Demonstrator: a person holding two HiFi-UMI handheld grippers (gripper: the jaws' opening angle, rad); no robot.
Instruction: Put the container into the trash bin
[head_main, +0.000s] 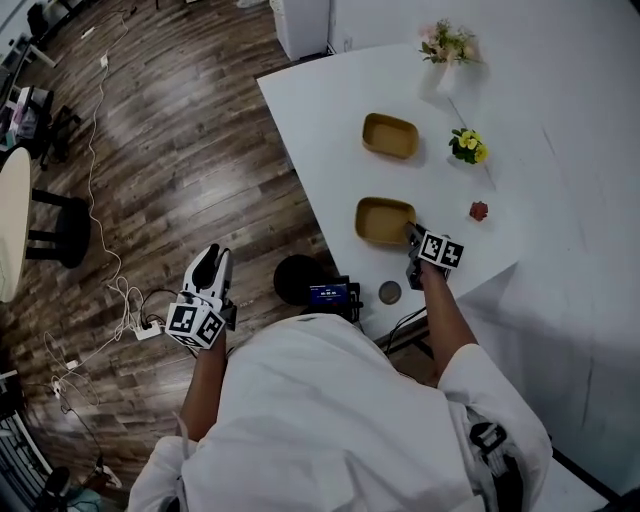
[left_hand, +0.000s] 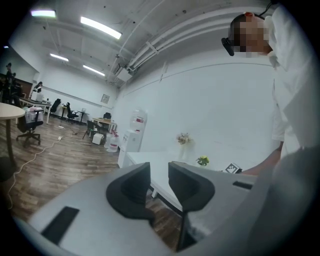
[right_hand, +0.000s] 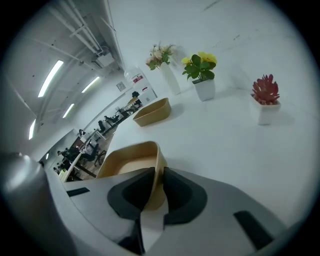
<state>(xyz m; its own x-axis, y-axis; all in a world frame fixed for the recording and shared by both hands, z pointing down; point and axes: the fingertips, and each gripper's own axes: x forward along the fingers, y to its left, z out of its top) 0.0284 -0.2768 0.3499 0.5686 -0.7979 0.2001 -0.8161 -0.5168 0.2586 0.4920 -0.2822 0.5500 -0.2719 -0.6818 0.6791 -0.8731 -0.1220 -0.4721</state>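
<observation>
Two tan containers sit on the white table (head_main: 320, 110). The nearer container (head_main: 380, 222) (right_hand: 125, 165) lies close to the table's front edge, and the farther container (head_main: 389, 135) (right_hand: 151, 111) lies behind it. My right gripper (head_main: 413, 236) (right_hand: 157, 176) is shut on the nearer container's right wall, one pad inside and one outside. My left gripper (head_main: 210, 262) (left_hand: 159, 172) hangs over the wooden floor left of the table, open with nothing between its jaws. A dark round trash bin (head_main: 297, 278) stands on the floor by the table's front corner.
On the table stand a yellow potted flower (head_main: 468, 146) (right_hand: 201, 75), a pink bouquet in a white vase (head_main: 447, 45) (right_hand: 162, 62) and a small red plant (head_main: 479, 210) (right_hand: 266, 97). A small round disc (head_main: 389, 292) lies at the table's edge. Cables (head_main: 120, 290) trail over the floor.
</observation>
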